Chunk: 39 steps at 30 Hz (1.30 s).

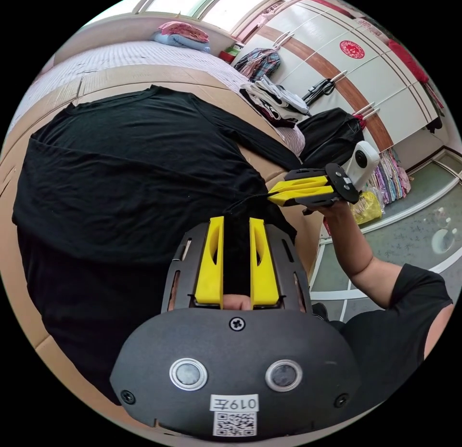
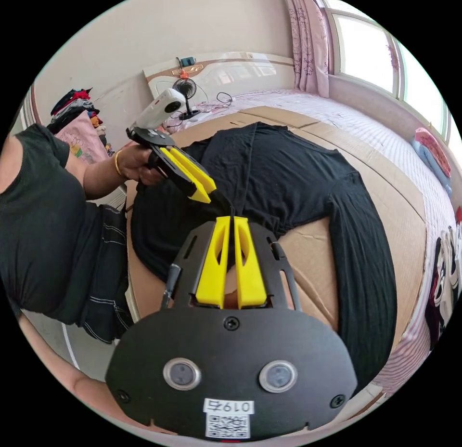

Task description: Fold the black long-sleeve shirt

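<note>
Right gripper [image 2: 233, 219] jaws nearly closed, pinching a thin edge of the black long-sleeve shirt [image 2: 288, 177]. Left gripper [image 1: 236, 219] jaws parted narrowly, black fabric between them; contact hard to confirm. Shirt lies spread on cardboard [image 2: 385, 177] over the bed; near hem hidden behind the mounts.

Beyond the black shirt [image 1: 120, 158], bare cardboard [image 1: 125, 76] is free; clothes pile [image 1: 276, 102] blocks its sleeve side.
</note>
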{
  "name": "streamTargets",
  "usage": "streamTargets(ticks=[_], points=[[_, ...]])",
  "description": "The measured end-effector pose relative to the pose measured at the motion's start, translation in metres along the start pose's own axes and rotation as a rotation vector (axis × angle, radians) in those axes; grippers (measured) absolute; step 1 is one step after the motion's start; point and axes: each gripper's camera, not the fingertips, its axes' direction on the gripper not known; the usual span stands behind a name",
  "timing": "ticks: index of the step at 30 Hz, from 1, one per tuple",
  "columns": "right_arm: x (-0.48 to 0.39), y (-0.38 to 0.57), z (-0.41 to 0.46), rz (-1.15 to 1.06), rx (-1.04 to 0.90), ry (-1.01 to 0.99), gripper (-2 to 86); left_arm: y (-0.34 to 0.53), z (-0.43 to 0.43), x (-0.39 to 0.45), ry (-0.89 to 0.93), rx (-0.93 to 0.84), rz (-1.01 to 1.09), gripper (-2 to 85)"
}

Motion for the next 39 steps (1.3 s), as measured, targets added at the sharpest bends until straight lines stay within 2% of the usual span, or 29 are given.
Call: streamTargets(ticks=[6,12,16,20,25,31,39], points=[[0.016,0.012,-0.009,-0.045,0.012,0.005,-0.6,0.029,-0.004,0.027,0.025,0.068,0.081,2.7],[0.018,0.008,-0.023,-0.152,0.029,0.032,-0.6,0.069,-0.005,0.098,-0.150,0.119,0.358,1.4],[0.021,0.007,-0.013,-0.228,-0.050,0.047,-0.6,0.094,0.011,0.138,-0.313,0.097,0.503,1.1],[0.028,0.005,0.001,-0.242,-0.112,0.020,-0.5,0.109,0.032,0.145,-0.339,0.021,0.497,1.0],[0.030,0.000,-0.010,-0.252,-0.051,0.047,0.1,0.130,0.015,0.157,-0.344,0.118,0.519,0.9],[0.037,-0.008,0.003,-0.274,-0.133,0.060,-0.5,0.150,0.020,0.160,-0.361,0.091,0.534,1.0],[0.044,-0.027,0.000,-0.287,-0.094,0.090,-0.8,0.173,0.010,0.172,-0.441,0.144,0.571,1.4]])
